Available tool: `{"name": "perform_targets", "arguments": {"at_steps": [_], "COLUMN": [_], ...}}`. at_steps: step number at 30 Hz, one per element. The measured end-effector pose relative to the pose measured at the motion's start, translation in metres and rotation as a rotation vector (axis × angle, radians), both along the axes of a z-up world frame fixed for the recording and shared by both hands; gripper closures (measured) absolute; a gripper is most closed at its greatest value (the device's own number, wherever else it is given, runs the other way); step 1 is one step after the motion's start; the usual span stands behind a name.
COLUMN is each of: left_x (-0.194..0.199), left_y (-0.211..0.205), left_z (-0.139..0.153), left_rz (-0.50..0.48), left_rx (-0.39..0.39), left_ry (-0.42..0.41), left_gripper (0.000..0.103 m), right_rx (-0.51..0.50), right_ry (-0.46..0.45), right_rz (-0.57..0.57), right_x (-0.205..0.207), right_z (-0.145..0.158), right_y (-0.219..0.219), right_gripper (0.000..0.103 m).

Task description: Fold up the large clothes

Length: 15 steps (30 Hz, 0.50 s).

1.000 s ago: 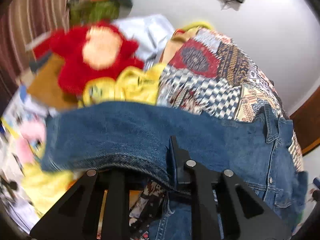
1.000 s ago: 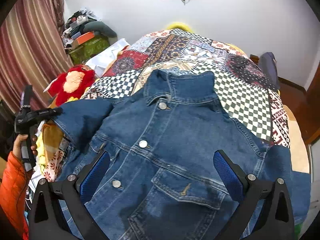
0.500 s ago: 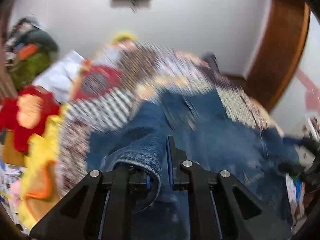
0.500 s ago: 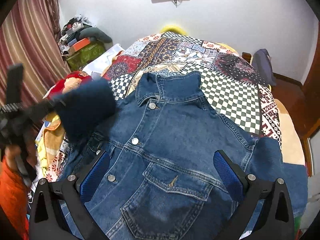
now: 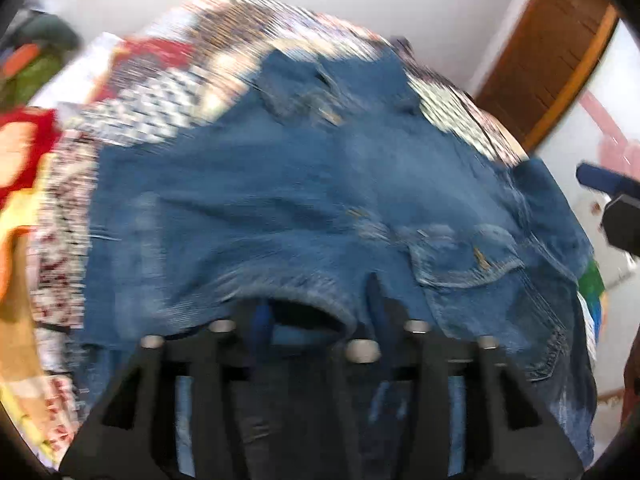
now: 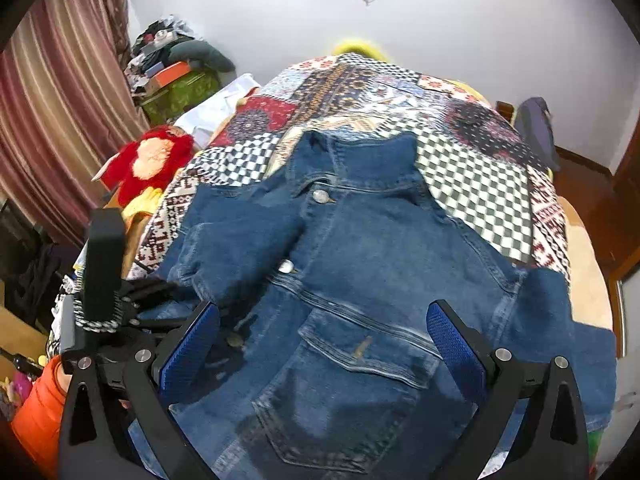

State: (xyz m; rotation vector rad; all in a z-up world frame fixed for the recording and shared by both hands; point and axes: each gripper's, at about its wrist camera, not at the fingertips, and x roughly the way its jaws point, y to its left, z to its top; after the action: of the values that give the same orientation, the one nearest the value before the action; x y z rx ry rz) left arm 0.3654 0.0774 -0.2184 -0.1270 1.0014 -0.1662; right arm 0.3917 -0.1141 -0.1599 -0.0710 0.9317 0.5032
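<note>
A blue denim jacket [image 6: 360, 264] lies front up on a patchwork bedspread [image 6: 480, 184], collar toward the far wall. Its left sleeve [image 6: 236, 240] is folded across the chest. In the blurred left wrist view my left gripper [image 5: 316, 312] has its jaws a little apart, with the sleeve cuff [image 5: 288, 292] draped over them; a firm hold cannot be made out. The jacket [image 5: 320, 184] fills that view. My right gripper [image 6: 324, 344] is wide open and empty above the jacket's lower front. The left gripper's body [image 6: 104, 272] shows at the left of the right wrist view.
A red plush toy [image 6: 152, 160] and yellow cloth [image 6: 144, 204] lie beside the bed on the left. Striped curtains [image 6: 60, 120] hang at left, with a clutter pile [image 6: 176, 72] in the corner. A wooden door [image 5: 552, 48] stands at right. The right gripper's blue pad [image 5: 600, 178] shows there.
My left gripper has swung the sleeve from out at the left side over onto the jacket's chest, and its jaws have parted. The right gripper has stayed open above the jacket.
</note>
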Motion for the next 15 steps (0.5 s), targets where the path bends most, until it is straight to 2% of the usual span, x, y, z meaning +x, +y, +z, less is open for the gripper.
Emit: {"name": "perform_targets", "arguments": {"at_steps": [2, 3, 5, 9, 15], "left_x": [-0.008, -0.014, -0.028, -0.054, -0.085], "left_y": [0.024, 0.037, 0.064, 0.117, 0.169], "left_z": [0.011, 0.016, 0.026, 0.034, 0.015], "left_rz": [0.033, 0.054, 0.117, 0.212, 0.322], "left_rx": [-0.019, -0.021, -0.002, -0.019, 0.061], "left_ry": [-0.024, -0.034, -0.073, -0.102, -0.058], "left_gripper": [0.049, 0.04, 0.032, 0.032, 0.032], "right_rx": [0.003, 0.004, -0.002, -0.03, -0.087], "right_ry": [0.003, 0.003, -0.001, -0.004, 0.048], "right_rz": [0.019, 0.029, 0.063, 0.141, 0.273], "right_x": [0.002, 0.003, 0.004, 0.004, 0.007], "right_z": [0.002, 0.003, 0.006, 0.005, -0.014], "right_y": [0.013, 0.02, 0.04, 0.086, 0.161], "right_gripper": [0.0, 0.0, 0.0, 0.0, 0.0]}}
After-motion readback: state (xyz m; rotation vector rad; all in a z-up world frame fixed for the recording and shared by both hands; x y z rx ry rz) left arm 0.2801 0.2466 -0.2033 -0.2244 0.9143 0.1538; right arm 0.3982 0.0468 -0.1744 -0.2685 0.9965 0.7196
